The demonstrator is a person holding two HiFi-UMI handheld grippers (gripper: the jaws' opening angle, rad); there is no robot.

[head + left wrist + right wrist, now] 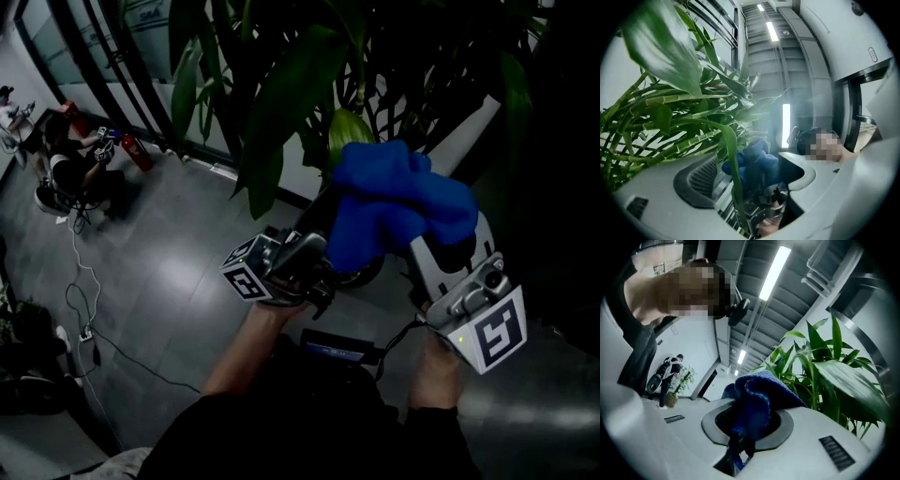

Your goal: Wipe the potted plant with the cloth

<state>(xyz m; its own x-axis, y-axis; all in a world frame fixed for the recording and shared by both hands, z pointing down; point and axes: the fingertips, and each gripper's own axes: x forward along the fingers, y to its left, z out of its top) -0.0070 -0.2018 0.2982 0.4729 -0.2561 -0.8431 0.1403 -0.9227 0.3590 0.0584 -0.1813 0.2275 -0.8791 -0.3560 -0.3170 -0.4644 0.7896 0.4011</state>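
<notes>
The potted plant fills the top of the head view with long dark green leaves. A bunched blue cloth sits just below one bright leaf. My right gripper is shut on the cloth, which spills up out of its jaws in the right gripper view, with the leaves close on the right. My left gripper points up beside the cloth. In the left gripper view its jaws stand wide apart and a narrow leaf hangs between them, apart from both pads. The blue cloth is behind that leaf.
The grey floor has a cable trailing across it. A person sits at the far left near a red fire extinguisher. A glass wall runs behind the plant. Another person stands far off by a small plant.
</notes>
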